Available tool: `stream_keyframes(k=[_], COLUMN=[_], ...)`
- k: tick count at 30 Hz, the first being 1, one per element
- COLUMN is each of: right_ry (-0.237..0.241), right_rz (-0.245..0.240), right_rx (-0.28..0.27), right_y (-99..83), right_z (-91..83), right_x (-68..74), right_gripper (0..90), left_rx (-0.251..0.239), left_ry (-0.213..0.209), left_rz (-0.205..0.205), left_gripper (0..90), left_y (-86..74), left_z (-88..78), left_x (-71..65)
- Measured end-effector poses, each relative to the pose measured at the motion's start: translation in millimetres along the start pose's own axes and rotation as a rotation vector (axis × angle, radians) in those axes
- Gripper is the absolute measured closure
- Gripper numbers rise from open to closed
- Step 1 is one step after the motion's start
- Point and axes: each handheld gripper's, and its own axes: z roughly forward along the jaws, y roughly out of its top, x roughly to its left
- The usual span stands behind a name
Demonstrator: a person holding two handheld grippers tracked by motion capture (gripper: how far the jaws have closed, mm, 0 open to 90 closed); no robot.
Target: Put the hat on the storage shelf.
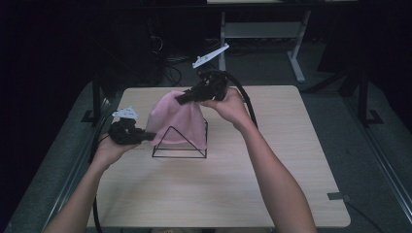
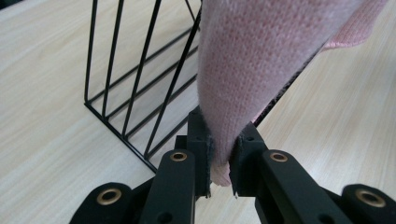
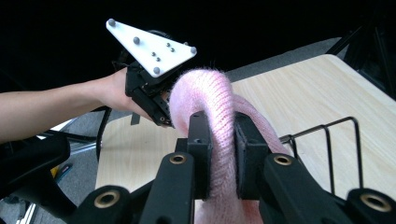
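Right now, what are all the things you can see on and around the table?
Knitted cloth: one, pink, draped over the wire rack, pinched at two ends.
Wire rack: one, black, on the table's middle.
Table: one, light wood.
Desk frame: one, pale, behind the table.
Left gripper: one, black, shut on the cloth's lower edge.
Right gripper: one, black, shut on the cloth's top.
Forearms: two, coming from the bottom.

Pink knit cloth (image 1: pixel 176 120) draped over wire rack (image 1: pixel 180 152)
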Motion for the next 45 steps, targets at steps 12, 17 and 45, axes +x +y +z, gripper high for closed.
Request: stream_keyframes(k=[12,17,45], right_ry=[0.027,0.036,0.061], right_rz=[0.028,0.038,0.055], right_rx=[0.009,0.009,0.045], right_y=[-12.6,-16.9,-37.8], right_z=[11.5,14.4,33.9], right_x=[-2.8,-3.6,-5.6], right_gripper=[78.8,78.8,77.2], left_rx=[0.027,0.052,0.112], left_ry=[0.007,0.017,0.023], left_rz=[-0.001,0.011,-0.013], left_gripper=[80.3,80.3,80.3], left_y=[-11.1,-11.8,-31.4], left_z=[8.5,11.1,30.0], left_x=[2.5,1.7,7.3])
